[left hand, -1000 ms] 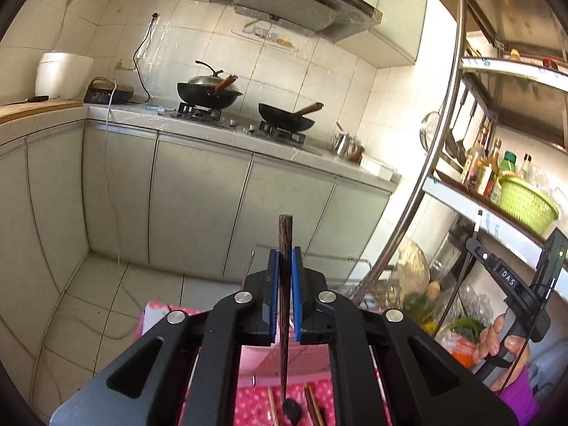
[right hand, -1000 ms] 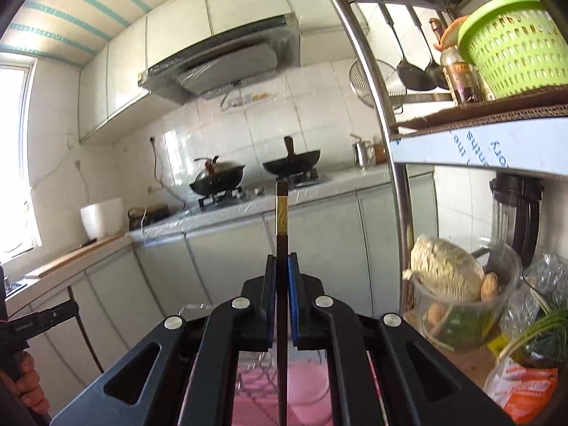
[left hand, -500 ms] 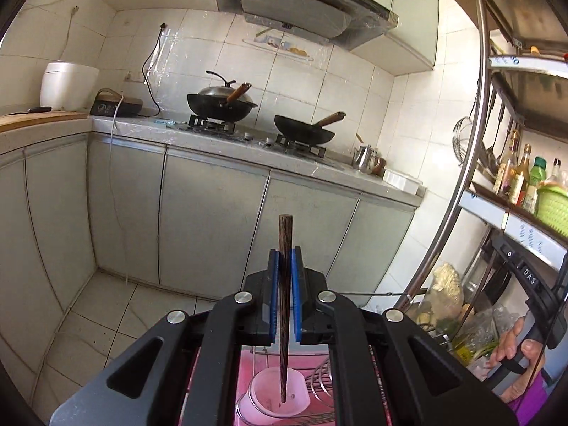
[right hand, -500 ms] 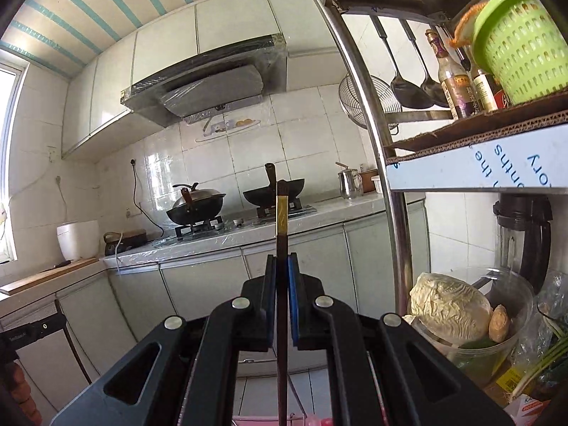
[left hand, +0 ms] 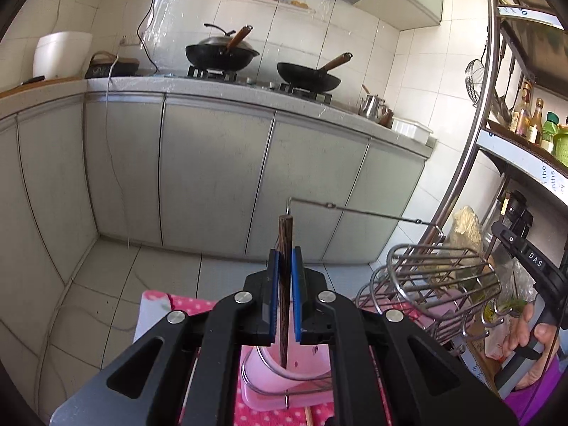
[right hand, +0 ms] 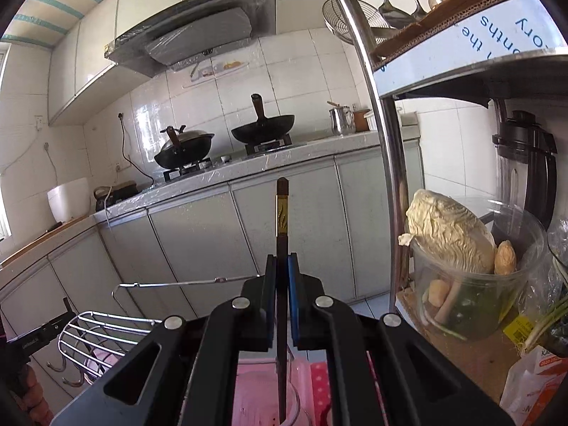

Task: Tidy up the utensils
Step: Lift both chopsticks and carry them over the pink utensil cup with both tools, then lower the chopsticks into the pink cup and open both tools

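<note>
A chopstick [left hand: 285, 284] is clamped upright in each gripper [left hand: 284, 300] above the near pink cup [left hand: 273, 372], into which both are next to be lowered

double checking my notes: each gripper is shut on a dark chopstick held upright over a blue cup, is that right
Not quite: the cup is pink, not blue, as the left wrist view shows. The rest stands: the left gripper is shut on a dark wooden chopstick held upright above it, and the right gripper is shut on a dark chopstick with a gold band, also upright.
</note>
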Available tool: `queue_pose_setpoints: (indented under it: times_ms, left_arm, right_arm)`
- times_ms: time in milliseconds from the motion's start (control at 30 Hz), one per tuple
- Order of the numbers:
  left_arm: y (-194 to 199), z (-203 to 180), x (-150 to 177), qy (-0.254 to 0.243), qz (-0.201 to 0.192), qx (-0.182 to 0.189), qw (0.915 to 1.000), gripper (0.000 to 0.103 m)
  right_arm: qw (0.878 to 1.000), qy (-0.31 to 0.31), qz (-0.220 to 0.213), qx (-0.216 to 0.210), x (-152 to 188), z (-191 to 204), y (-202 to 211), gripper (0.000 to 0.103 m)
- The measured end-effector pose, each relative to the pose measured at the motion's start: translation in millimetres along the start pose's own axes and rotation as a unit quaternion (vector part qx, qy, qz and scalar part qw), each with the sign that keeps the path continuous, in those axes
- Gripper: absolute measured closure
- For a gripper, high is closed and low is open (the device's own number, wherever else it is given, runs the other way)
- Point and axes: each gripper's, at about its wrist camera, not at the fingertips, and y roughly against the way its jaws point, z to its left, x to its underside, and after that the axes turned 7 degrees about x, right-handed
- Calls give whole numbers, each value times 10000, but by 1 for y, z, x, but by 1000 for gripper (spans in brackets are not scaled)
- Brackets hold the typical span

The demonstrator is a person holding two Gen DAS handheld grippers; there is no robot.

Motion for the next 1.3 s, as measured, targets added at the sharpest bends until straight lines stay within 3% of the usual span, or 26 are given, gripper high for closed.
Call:
queue_pose_setpoints:
  times_ms: [333, 533, 667, 767, 800, 900, 967, 1033, 1300]
  left_arm:
    - [-10, 8, 16, 136, 429, -64, 9990, 97]
    - [-7, 10, 17, 172, 446, -116, 9988, 97]
    - [-5, 9, 14, 164, 491, -153, 9985, 96]
    - [-6, 8, 13, 167, 556, -208, 9981, 96]
    - [-5, 8, 13, 175, 565, -223, 9980, 96]
    - [-1, 7, 12, 166, 539, -277, 9980, 87]
    - [2, 5, 10, 172, 497, -312, 9981, 75]
    - [7, 4, 8, 174, 463, -307, 9983, 69]
    - [26, -3, 3, 72, 311, -353, 9989, 62]
  right_arm:
    - [9987, 127, 488, 18, 18, 2, -5, 97]
    - [9968, 176, 774, -6, 18, 3, -6, 96]
    - [9958, 248, 877, 53, 19, 7, -7, 92]
    - [9956, 248, 899, 77, 18, 9, -4, 76]
    - [9957, 275, 882, 113, 17, 10, -2, 75]
    - [9953, 367, 885, 165, 15, 12, 1, 73]
    - [9953, 397, 860, 185, 14, 13, 5, 62]
    - [9956, 417, 815, 209, 12, 14, 10, 59]
    - [9947, 537, 809, 341, 11, 17, 24, 59]
